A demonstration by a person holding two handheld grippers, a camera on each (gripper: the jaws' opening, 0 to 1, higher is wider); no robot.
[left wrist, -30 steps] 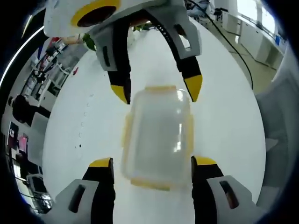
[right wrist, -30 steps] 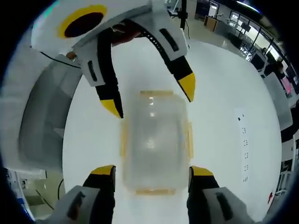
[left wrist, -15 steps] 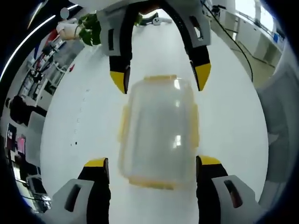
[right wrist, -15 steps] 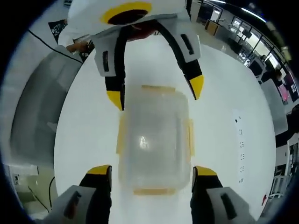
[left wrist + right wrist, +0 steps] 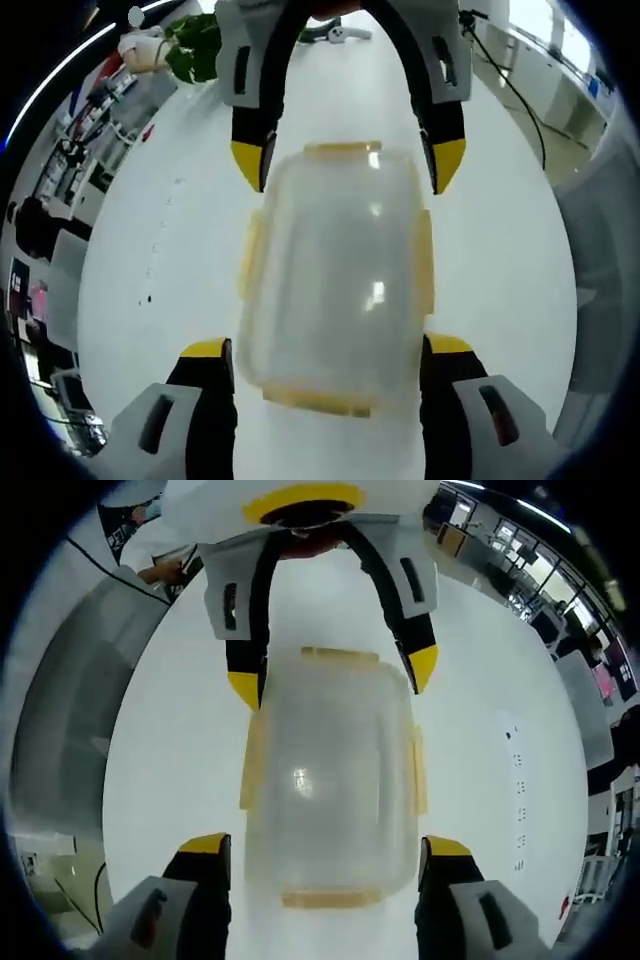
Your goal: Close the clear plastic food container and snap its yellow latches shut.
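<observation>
White and round, the table (image 5: 500,260) carries the clear plastic food container with yellow latches (image 5: 335,270) at its middle, lid already seated on top. On the container's left, seen in the left gripper view, the left tongs (image 5: 322,352) stand with jaws apart, one yellow tip at each near corner of the container, gripping nothing. Opposite them, at the container's far end, the right tongs (image 5: 345,165) straddle the far corners, jaws likewise spread and empty. In the right gripper view the container (image 5: 330,770) lies between the right tongs (image 5: 325,845) and the left tongs (image 5: 330,675). The latches seem not yet snapped. To do it well, I judge each pair should press one latch flap squarely down against the wall while the other steadies the container, so it does not slide.
</observation>
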